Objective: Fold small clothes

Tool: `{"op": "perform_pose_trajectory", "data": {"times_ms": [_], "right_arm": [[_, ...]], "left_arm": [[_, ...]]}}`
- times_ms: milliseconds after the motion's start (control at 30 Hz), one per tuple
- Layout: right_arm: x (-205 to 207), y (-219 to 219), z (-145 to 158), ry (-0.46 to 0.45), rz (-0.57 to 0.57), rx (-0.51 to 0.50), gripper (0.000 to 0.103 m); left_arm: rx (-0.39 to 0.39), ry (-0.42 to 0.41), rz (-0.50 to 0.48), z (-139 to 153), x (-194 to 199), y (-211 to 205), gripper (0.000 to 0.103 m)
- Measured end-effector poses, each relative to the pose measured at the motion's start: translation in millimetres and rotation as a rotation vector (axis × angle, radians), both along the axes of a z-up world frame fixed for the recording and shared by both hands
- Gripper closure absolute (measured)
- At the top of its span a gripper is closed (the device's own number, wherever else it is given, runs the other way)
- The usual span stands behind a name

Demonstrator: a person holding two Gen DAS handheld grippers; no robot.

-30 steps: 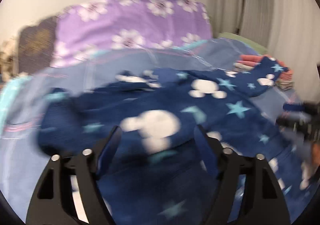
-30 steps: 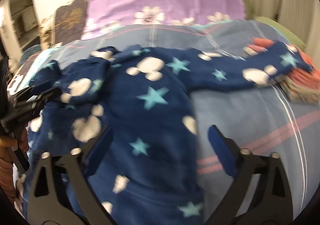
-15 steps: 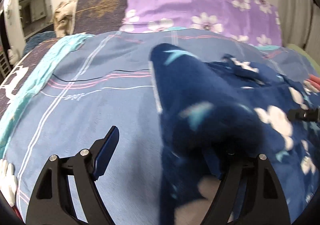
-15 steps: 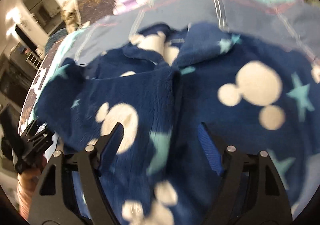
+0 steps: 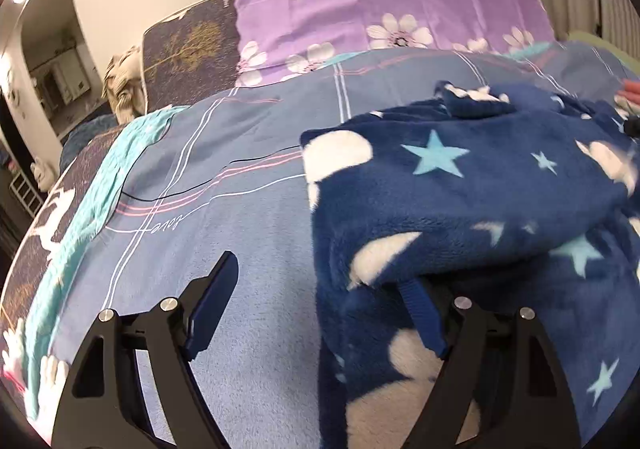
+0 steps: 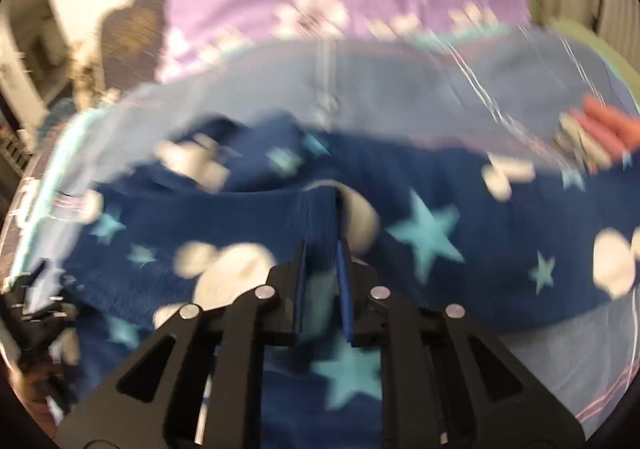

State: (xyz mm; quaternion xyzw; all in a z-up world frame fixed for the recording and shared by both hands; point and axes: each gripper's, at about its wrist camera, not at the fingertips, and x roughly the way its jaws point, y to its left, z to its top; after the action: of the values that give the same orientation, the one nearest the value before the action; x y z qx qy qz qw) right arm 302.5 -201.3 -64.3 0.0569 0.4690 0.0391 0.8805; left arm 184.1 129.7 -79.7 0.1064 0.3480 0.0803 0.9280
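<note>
A small navy fleece garment (image 5: 472, 193) with white mouse heads and teal stars lies on the blue bed sheet (image 5: 248, 185). In the left wrist view my left gripper (image 5: 316, 289) is open at the garment's left edge; a folded sleeve drapes over its right finger, the left finger is over bare sheet. In the blurred right wrist view the same garment (image 6: 420, 233) spreads across the bed. My right gripper (image 6: 322, 249) is shut on a fold of it near the middle. The left gripper (image 6: 36, 313) shows at the far left edge.
A purple flowered pillow (image 5: 384, 9) and a dark patterned pillow (image 5: 188, 45) lie at the head of the bed. A stack of folded orange-pink clothes (image 6: 600, 129) sits at the right. A teal strip (image 5: 100, 185) runs along the bed's left side.
My right gripper has closed on a fold of the garment and shifted. The sleeve fold has come down flatter over the body beside my open left gripper.
</note>
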Motion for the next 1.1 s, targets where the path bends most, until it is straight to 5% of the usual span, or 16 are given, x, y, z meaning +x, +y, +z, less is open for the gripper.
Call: {"op": "perform_pose_trajectory", "data": {"times_ms": [167,333,400,500,600,667,767,900,967,1100], "right_arm": [[-24,-18,11,-0.041,-0.010,0.093,0.088],[-46,6,38,-0.114,0.167,0.185,0.088],[-46,20,27,-0.079,0.227,0.236,0.087],[-32,32,-10,0.039,0.180,0.092,0.089],[-37,28,-22,-0.006,0.187,0.109,0.092],[-42,25,-12,-0.002,0.191,0.108,0.092],[-60,-12,19,-0.091,0.095,0.102,0.082],[-89,-122,80,-0.295,-0.216,0.123,0.061],[-99,-193,105,-0.333,-0.392,0.153,0.051],[-100,-303,115,-0.314,-0.611,0.197,0.049]], "left_arm": [[-0.005,0.011,-0.071,15,-24,-2,0.024],[-0.107,-0.086,-0.151,55,-38,-9,0.065],[-0.196,-0.110,-0.194,66,-25,-17,0.065],[-0.311,-0.007,-0.250,44,10,-33,0.065],[-0.345,0.180,-0.203,-14,45,-45,0.063],[-0.341,0.142,-0.210,-20,43,-48,0.062],[-0.381,0.144,-0.216,-18,42,-42,0.061],[-0.380,0.137,-0.217,-19,43,-43,0.060],[-0.353,0.135,-0.215,-19,42,-48,0.060],[-0.335,0.133,-0.213,-19,40,-48,0.060]]}}
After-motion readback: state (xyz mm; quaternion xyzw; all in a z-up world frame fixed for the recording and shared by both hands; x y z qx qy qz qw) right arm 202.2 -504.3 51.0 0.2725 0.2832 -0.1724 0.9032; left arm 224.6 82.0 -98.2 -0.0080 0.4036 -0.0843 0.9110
